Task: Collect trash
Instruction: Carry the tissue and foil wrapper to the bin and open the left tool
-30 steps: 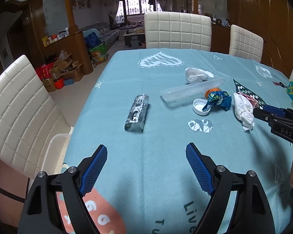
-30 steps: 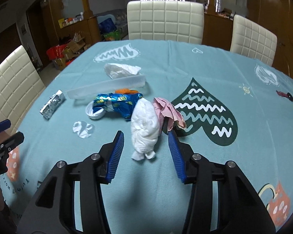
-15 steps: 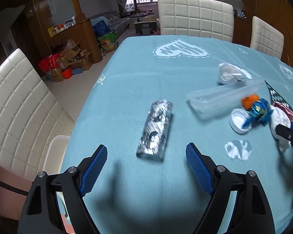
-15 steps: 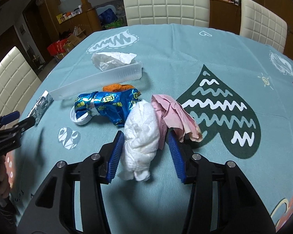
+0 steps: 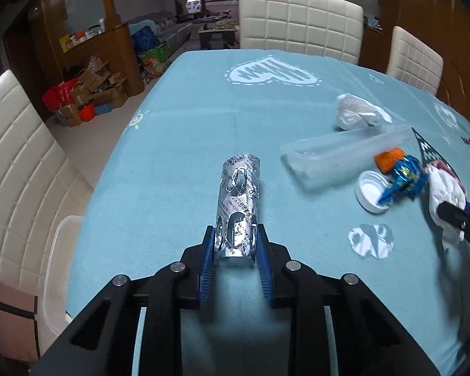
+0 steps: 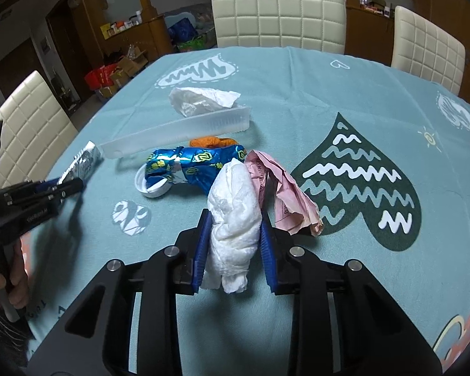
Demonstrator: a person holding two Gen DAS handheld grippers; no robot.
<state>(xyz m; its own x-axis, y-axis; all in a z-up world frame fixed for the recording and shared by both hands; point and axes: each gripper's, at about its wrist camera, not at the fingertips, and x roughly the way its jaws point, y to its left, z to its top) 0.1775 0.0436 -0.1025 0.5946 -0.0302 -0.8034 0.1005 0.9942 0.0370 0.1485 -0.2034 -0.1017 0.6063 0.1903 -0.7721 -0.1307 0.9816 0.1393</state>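
On the worktop (image 6: 344, 100) we count one foil strip (image 5: 238, 202), one clear plastic tray (image 6: 178, 133), and one white bottle cap (image 6: 150, 185). We also count one blue wrapper (image 6: 194, 164), one orange scrap (image 6: 211, 141), one pink paper (image 6: 285, 194) and two white wads (image 6: 235, 216) (image 6: 200, 100). Three cream chairs (image 6: 277, 15) (image 6: 427, 42) (image 6: 28, 122) and two tongs (image 6: 233, 235) (image 5: 235, 244).

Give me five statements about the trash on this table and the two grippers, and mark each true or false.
1. The left gripper has closed on the silver foil wrapper. True.
2. The right gripper holds the crumpled pink paper. False: its pads squeeze the white tissue wad; the pink paper lies beside it, outside the jaws.
3. The white bottle cap lies next to the blue candy wrapper. True.
4. The clear plastic tray stands upright on one end. False: it lies lengthwise on the blue tablecloth.
5. The foil wrapper is already off the table. False: it rests flat on the tablecloth.
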